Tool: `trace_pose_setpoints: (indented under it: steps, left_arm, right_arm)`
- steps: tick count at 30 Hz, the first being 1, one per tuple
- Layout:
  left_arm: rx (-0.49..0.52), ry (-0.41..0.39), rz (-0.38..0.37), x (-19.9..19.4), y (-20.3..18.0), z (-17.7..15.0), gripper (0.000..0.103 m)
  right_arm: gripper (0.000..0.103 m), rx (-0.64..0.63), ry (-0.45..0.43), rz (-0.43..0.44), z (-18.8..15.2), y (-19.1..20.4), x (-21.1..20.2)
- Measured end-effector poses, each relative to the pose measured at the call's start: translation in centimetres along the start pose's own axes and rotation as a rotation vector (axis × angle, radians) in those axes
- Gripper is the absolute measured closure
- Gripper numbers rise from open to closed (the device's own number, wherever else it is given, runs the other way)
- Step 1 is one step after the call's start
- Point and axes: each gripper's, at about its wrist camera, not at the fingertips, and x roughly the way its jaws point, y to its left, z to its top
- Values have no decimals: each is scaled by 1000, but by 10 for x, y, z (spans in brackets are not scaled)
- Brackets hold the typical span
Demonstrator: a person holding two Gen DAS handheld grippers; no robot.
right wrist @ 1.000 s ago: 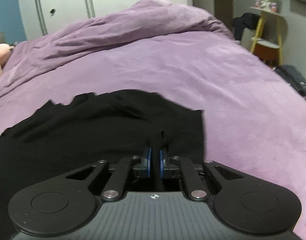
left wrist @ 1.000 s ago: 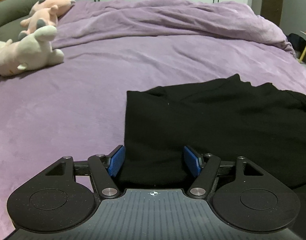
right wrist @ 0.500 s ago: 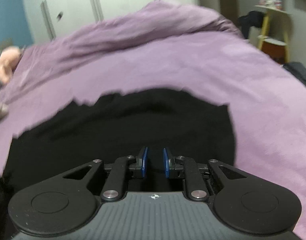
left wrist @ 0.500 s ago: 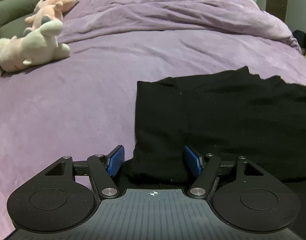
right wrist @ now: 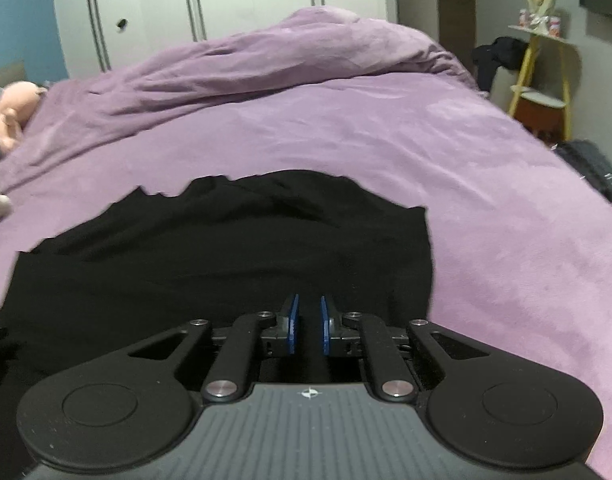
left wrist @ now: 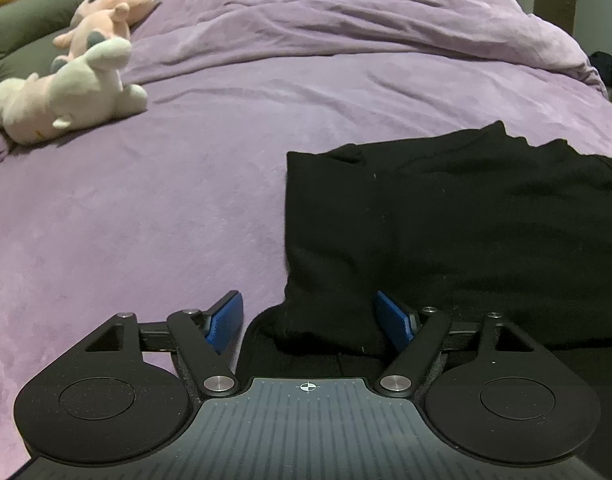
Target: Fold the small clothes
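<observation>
A black garment [left wrist: 446,220] lies folded on the purple bed cover; it also shows in the right wrist view [right wrist: 225,256]. My left gripper [left wrist: 312,320] is open, its blue pads wide apart, with the garment's near left corner lying between them. My right gripper [right wrist: 307,322] hovers over the garment's near right part, its blue pads a narrow gap apart with nothing clamped between them.
Purple bed cover [left wrist: 145,220] spreads all around, bunched in a ridge at the back [left wrist: 346,20]. Plush toys [left wrist: 65,96] lie at the far left by grey pillows. A yellow-legged side table [right wrist: 542,72] and dark items stand off the bed's right.
My right gripper has let go of the garment, opened a little and pulled back. My left gripper has stayed open and drifted left, so the garment sits further right in its view.
</observation>
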Motion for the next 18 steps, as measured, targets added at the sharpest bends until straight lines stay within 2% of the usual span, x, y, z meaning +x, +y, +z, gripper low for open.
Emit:
trace_pose_setpoints:
  steps: [2,5,11,15,16,18]
  left_arm:
    - [3,1,3,-1,0,-1,23]
    - [10,4,5,-2,1,-1,23]
    - [-18,43,-14,-4,13,0,21]
    - [-21,68,-5,-16,24,-3,21]
    - [-6,65,3,-20,27,-5,21]
    - [42,77,46,-32,35,-13,24]
  right_arm:
    - [94,-34,28,-25,-7,-1,5]
    - [94,-82,-14,-77,-15,-5,5]
    - [95,-126,-12,-150,-16,1,-7]
    - [90,-71,18,-238,-21,-10,-34]
    - [88,-31,36,-226,-25,-18,-44]
    - [84,28,75,-148,-39,-34,-71]
